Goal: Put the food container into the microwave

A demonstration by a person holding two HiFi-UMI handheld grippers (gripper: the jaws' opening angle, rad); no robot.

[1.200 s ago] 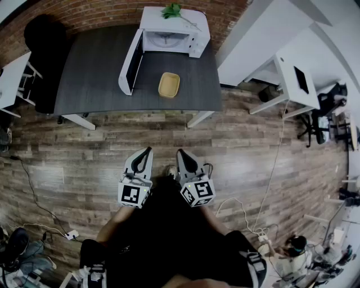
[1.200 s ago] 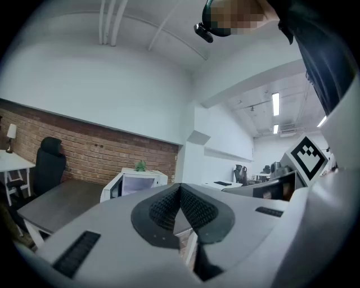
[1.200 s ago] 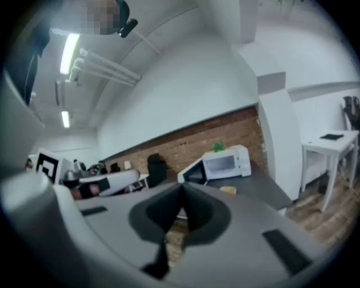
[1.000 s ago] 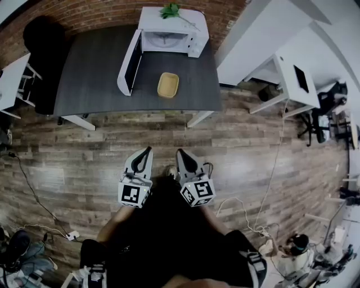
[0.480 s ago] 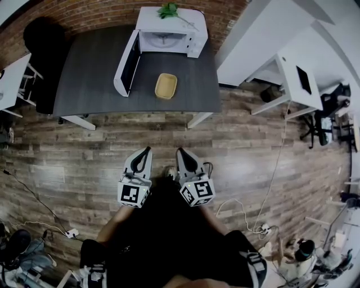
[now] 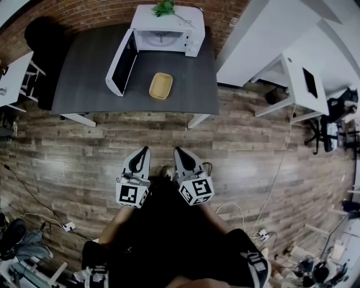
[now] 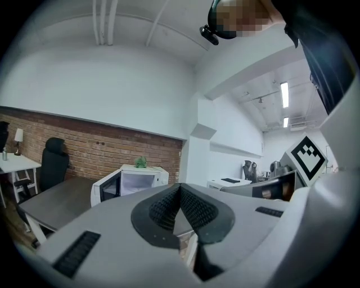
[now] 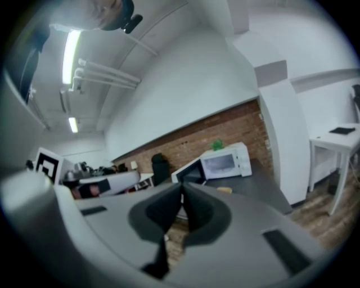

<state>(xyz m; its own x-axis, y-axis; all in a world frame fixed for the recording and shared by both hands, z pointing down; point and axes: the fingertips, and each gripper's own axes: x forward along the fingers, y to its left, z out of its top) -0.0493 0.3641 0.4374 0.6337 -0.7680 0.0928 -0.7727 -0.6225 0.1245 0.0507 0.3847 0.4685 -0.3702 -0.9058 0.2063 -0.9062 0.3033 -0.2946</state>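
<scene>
left gripper (image 6: 146, 149) and right gripper (image 6: 177, 150) both clenched on nothing, held close to the body, well apart from the yellow container (image 6: 161, 85) on the dark table (image 6: 84, 73) before the open microwave (image 6: 163, 34); best approach square and spread the jaws before reaching.

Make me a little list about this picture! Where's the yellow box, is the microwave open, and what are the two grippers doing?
Table: dark table by a brick wall
Microwave: white microwave at the table's back, door swung open
Food container: yellow food container on the table in front of the microwave, not inside
Plant: green plant on top of the microwave
Left gripper: left gripper shut, empty, over the wood floor
Right gripper: right gripper shut, empty, beside the left one
</scene>
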